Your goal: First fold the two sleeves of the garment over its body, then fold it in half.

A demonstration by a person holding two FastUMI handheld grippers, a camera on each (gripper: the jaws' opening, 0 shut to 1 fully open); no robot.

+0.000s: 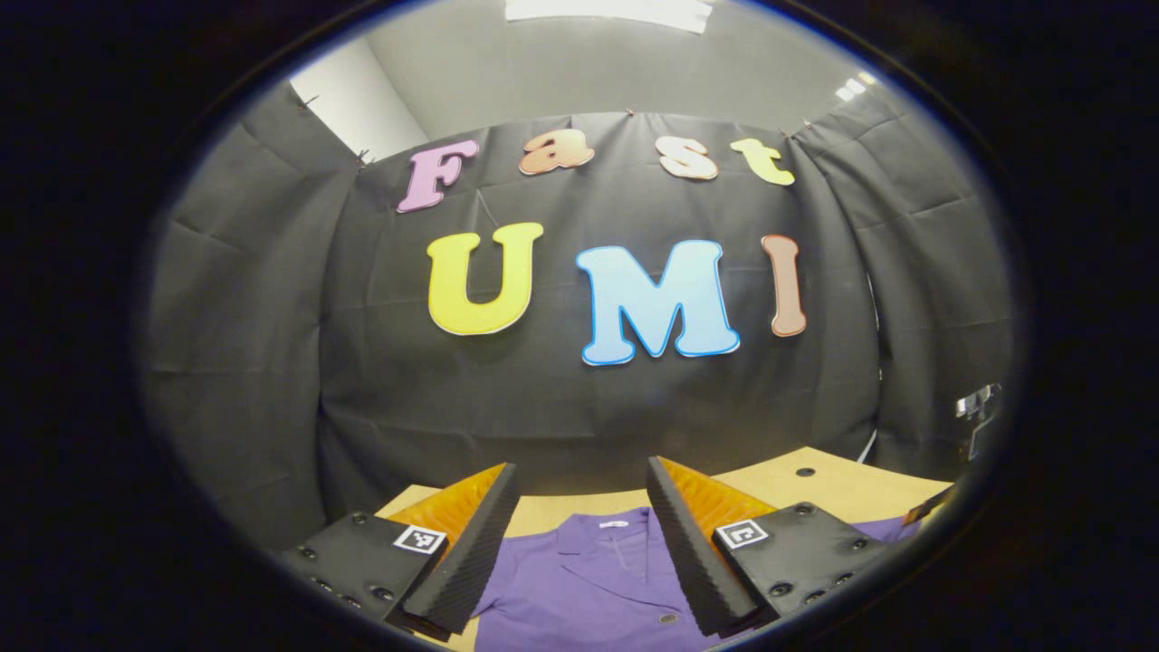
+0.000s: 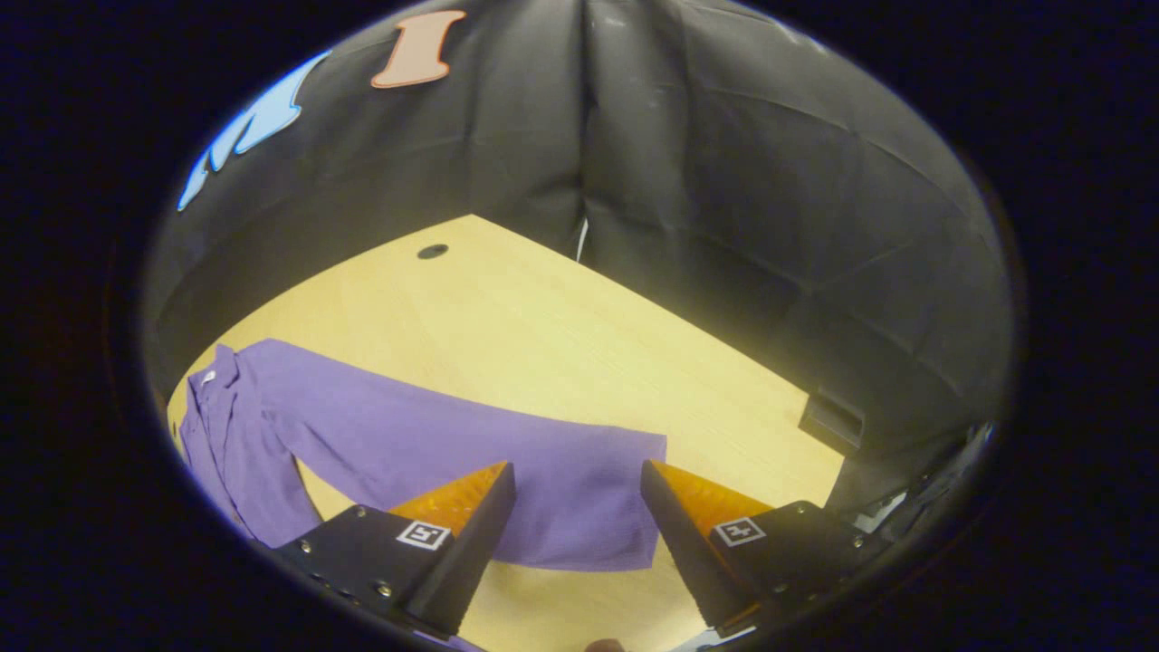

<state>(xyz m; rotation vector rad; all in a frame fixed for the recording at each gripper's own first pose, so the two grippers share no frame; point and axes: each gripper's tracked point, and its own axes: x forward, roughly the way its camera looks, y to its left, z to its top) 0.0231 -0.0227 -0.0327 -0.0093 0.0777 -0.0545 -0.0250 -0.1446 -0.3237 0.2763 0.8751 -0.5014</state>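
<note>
A purple collared garment point(image 1: 589, 580) lies flat on the light wooden table point(image 1: 815, 489). In the left gripper view its collar and button placket lie between and beyond my fingers. My left gripper point(image 1: 579, 525) is open above the collar area and holds nothing. In the right gripper view one long purple sleeve point(image 2: 453, 444) stretches across the table point(image 2: 543, 326) toward me, its cuff end lying between my fingers. My right gripper point(image 2: 578, 507) is open just above that cuff, with nothing between its fingers. The garment's body point(image 2: 226, 426) lies at the far left.
The black booth wall point(image 2: 724, 181) closes off the table's back and right sides. A small dark hole point(image 2: 433, 251) sits in the tabletop near the far corner. A dark box point(image 2: 831, 418) stands past the table's right edge. Bare wood extends beyond the sleeve.
</note>
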